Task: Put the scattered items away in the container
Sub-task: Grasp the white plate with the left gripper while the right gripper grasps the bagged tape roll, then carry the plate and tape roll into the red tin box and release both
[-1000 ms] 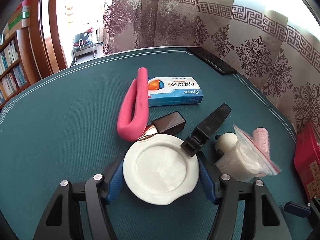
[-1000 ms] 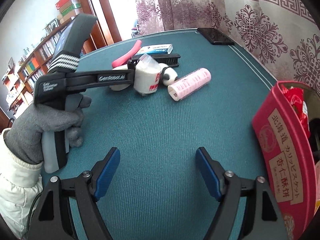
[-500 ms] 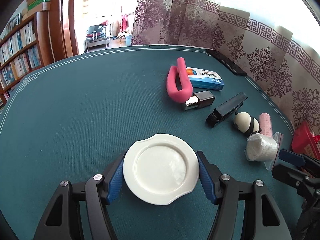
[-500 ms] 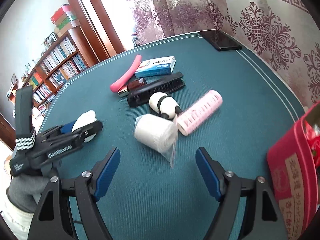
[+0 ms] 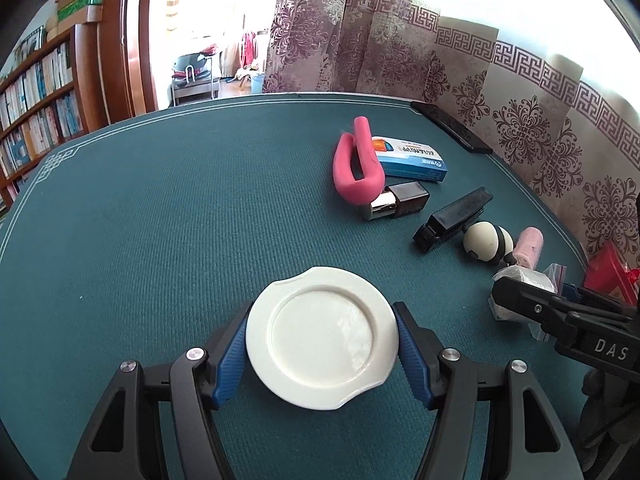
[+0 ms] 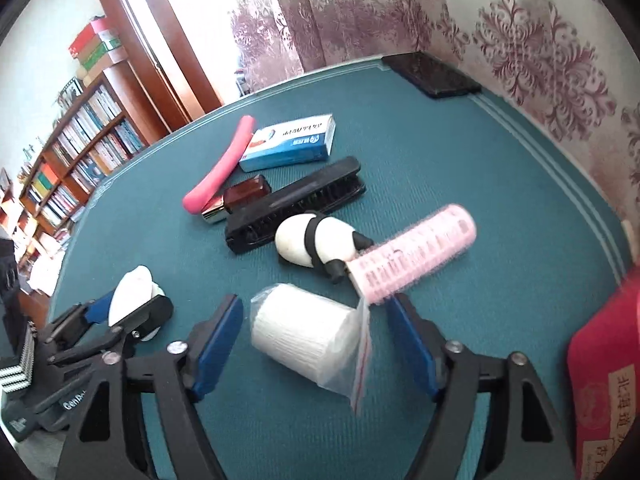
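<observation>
My left gripper (image 5: 322, 350) is shut on a small white plate (image 5: 320, 340), held above the green table; it also shows in the right wrist view (image 6: 130, 300). My right gripper (image 6: 316, 344) is open, its fingers either side of a bagged white cotton roll (image 6: 304, 332) without touching it. Beyond lie a pink hair roller (image 6: 416, 254), a panda toy (image 6: 316, 242), a black brush (image 6: 296, 204), a brown lipstick case (image 6: 240, 198), a pink bent tube (image 6: 220, 170) and a blue box (image 6: 290, 142). The red container (image 6: 604, 376) is at the right edge.
A black phone (image 6: 430, 74) lies at the table's far right edge by the patterned curtain. Bookshelves stand off to the left (image 6: 72, 140). Bare green cloth (image 5: 160, 220) spreads to the left of the items.
My left gripper has drawn back from the pile with the plate. My right gripper has moved forward until the cotton roll lies between its open fingers.
</observation>
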`<state>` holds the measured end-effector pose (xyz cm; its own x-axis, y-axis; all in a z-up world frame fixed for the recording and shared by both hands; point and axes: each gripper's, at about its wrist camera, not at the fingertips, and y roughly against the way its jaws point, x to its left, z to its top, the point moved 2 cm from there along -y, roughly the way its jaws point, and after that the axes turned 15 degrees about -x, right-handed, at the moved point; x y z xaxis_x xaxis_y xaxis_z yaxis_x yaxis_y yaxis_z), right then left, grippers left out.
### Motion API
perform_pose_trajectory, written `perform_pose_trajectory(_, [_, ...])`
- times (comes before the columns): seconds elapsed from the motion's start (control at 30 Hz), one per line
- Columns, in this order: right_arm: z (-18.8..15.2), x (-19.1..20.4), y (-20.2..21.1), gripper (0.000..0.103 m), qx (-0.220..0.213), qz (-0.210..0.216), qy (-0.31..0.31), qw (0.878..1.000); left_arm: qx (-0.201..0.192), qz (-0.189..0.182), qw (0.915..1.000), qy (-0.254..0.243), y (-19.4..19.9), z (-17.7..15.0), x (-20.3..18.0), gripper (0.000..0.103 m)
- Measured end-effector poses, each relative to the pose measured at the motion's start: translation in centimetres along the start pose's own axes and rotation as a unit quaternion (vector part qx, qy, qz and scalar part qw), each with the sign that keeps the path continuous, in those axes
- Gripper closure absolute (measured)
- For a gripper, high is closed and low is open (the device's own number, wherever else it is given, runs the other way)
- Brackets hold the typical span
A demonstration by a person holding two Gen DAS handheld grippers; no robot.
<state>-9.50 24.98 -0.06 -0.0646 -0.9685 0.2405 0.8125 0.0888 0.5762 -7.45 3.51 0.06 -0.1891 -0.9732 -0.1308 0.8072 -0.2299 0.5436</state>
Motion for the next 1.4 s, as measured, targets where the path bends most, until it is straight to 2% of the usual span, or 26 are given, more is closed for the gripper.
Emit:
perform_pose_trajectory(0.03, [-0.1,-0.1,0.2,0.045,-0.002,-0.004,0.005,1.000,0.000,0.000,1.0000,0.000,0.0,0.0,0.0,0.035])
perform_pose_trajectory(0.07, [-0.2,-0.3,0.4,0.050,-0.003,-0.005,0.004,1.000,0.000,0.000,1.0000,-0.001,0.0,0.0,0.0,0.035])
perform_pose_trajectory(0.47, [-2.1,-0.8,4.2,0.050,-0.009,0.020,-0.017,1.000,0.001,0.006,0.9999,-0.009,-0.2,-0.1,-0.3,0.035])
perform_pose_trajectory(0.8, [-1.7,-1.7,10.3,0.050,-0.064,0.006,-0.012,0.998,0.003,0.006,0.9999,-0.009,0.0,-0.2,-0.6,0.035])
perform_pose_trajectory(1.2, [-1.1,-5.6,16.9,0.050,-0.116,-0.026,-0.029,0.992,-0.013,-0.039,0.9986,-0.032,3.4,0.3,-5.7,0.035])
perform_pose_trajectory(1.4, [-1.2,-9.7,20.9,0.050,-0.149,-0.081,-0.041,0.985,-0.029,-0.078,0.9952,-0.052,5.4,1.1,-9.7,0.035])
